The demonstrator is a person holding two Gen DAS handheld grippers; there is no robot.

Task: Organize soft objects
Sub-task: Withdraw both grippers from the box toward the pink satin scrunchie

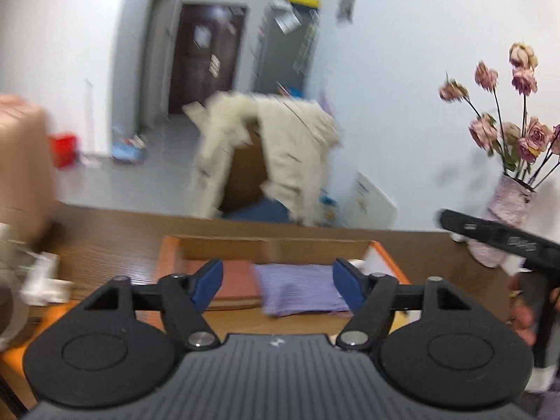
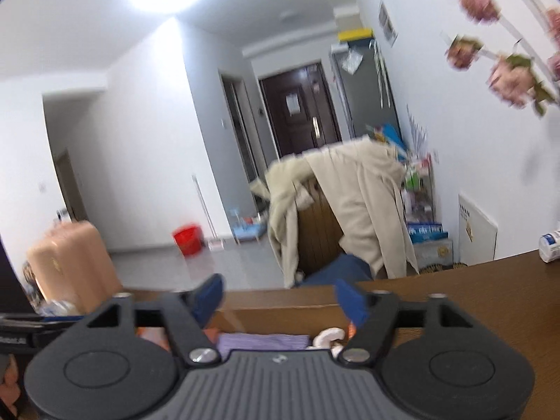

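Observation:
A folded purple cloth [image 1: 301, 290] lies inside an orange-rimmed cardboard box [image 1: 266, 246] on the brown table, next to a reddish folded piece [image 1: 238, 280]. My left gripper [image 1: 278, 285] hovers over the box with its blue-padded fingers wide apart and nothing between them; it is open. In the right wrist view the same purple cloth [image 2: 262, 343] shows just below my right gripper [image 2: 280, 301], which is also open and empty above the box's far wall [image 2: 280, 309]. A white and brown object [image 2: 329, 336] lies beside the cloth.
A vase of dried pink roses [image 1: 507, 203] stands at the table's right. The other gripper's handle [image 1: 497, 234] and a hand [image 1: 525, 315] show at right. A beige coat [image 1: 280, 154] hangs over a chair beyond the table. A white bottle [image 2: 549, 245] sits at the right edge.

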